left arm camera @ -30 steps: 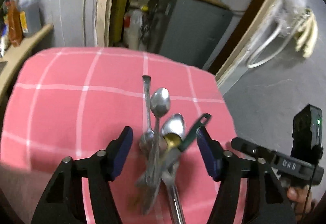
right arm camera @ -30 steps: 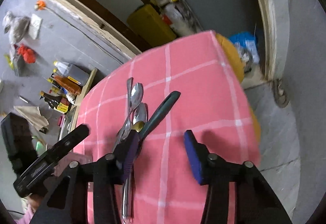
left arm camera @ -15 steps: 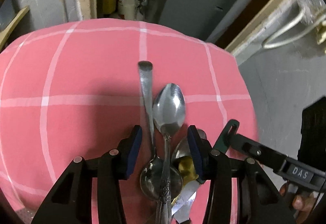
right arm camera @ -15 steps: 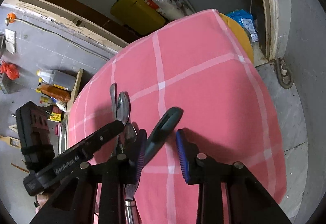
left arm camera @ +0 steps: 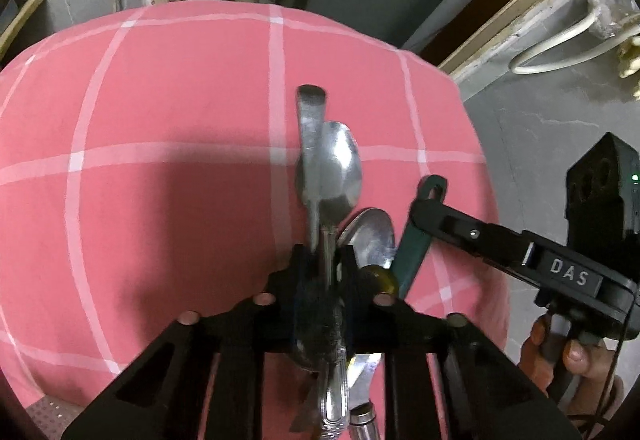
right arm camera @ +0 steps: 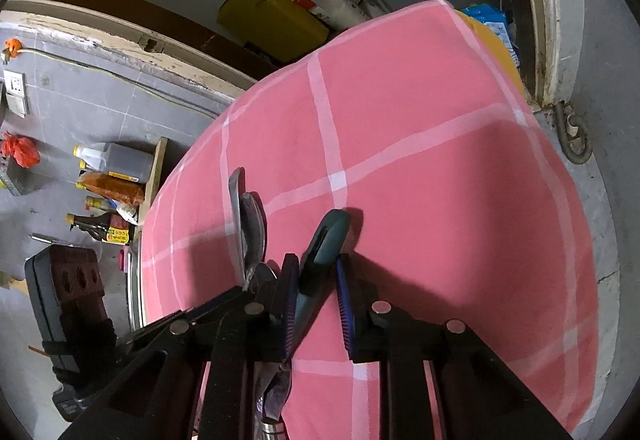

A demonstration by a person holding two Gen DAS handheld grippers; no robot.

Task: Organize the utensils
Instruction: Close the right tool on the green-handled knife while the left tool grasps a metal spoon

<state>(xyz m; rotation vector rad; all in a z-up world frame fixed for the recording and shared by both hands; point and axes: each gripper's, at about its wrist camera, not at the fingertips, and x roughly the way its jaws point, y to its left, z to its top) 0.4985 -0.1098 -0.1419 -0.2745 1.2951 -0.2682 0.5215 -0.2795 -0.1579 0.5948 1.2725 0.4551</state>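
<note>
While the utensils still lie in one overlapping pile on the pink checked cloth (left arm camera: 160,200) that covers the desk, sorting looks to have barely begun: nothing has been set apart yet, and both tools are only now taking hold of their first pieces.

Low in the middle of the left wrist view, the left tool (left arm camera: 325,264) has just been closing, and its jaws now stand nearly together on the thin stems of a large spoon (left arm camera: 340,172) and a flat steel handle (left arm camera: 310,128), which stick up past the fingertips. Just right of them lie a second spoon bowl (left arm camera: 372,236), a small brass-coloured piece (left arm camera: 384,278) and a knife blade (left arm camera: 362,368); whether any of these is caught in the grip I cannot tell.

At the lower centre of the right wrist view, the right tool (right arm camera: 316,292) has also just been closing, around the green-handled utensil (right arm camera: 326,240). One pad presses its side; the other seems to stand a little off, so the grip looks not quite made.

What is left, by my judgement, is nearly everything: lifting the pieces free, separating spoons from knife and the green-handled piece, and laying them out in order.

Readable writing: "DAS" in pale letters on the right tool's body, at the right edge of the left wrist view. Bottles (right arm camera: 112,200) at the left of the right wrist view carry labels too small to read.
</note>
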